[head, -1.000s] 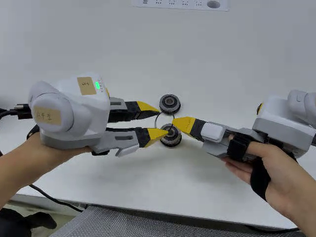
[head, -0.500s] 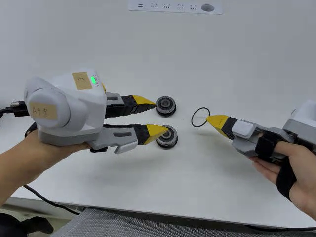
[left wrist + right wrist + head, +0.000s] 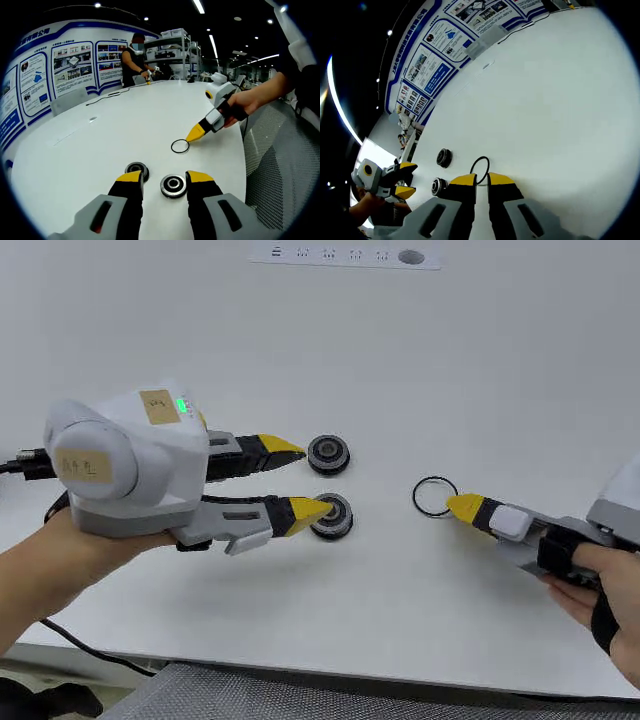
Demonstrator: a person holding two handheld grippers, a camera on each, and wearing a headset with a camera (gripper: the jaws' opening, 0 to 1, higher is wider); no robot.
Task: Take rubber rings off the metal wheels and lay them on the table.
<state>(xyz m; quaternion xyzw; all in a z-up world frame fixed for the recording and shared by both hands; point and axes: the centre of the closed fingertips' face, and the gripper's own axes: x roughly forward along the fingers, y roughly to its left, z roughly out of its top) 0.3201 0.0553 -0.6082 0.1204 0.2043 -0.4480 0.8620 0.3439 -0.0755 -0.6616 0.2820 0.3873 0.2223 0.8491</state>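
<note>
Rubber ring (image 3: 435,497), thin and black, sits right of centre in the head view, low over the white table (image 3: 350,630). Its right edge meets the yellow tip of the right gripper (image 3: 468,507), whose jaws are seen edge-on, so the gap is not readable. Cannot tell whether the ring rests on the table. Left gripper (image 3: 310,480) is at left with jaws spread, far tip just beside the far wheel (image 3: 328,454) and near tip touching the near wheel (image 3: 332,516). Ring is well apart from both wheels. Left gripper view: left gripper (image 3: 165,176) jaws wide apart, near wheel (image 3: 173,186) between the tips, far wheel (image 3: 136,169) partly behind one tip. Beyond them lies the rubber ring (image 3: 180,146), with the right gripper (image 3: 193,134) tip at its edge. Right gripper view: right gripper (image 3: 482,177) jaws almost together, pinching the ring's (image 3: 480,166) near edge. Far wheel (image 3: 443,157), near wheel (image 3: 438,187) and left gripper (image 3: 412,178) are off to the left.
</note>
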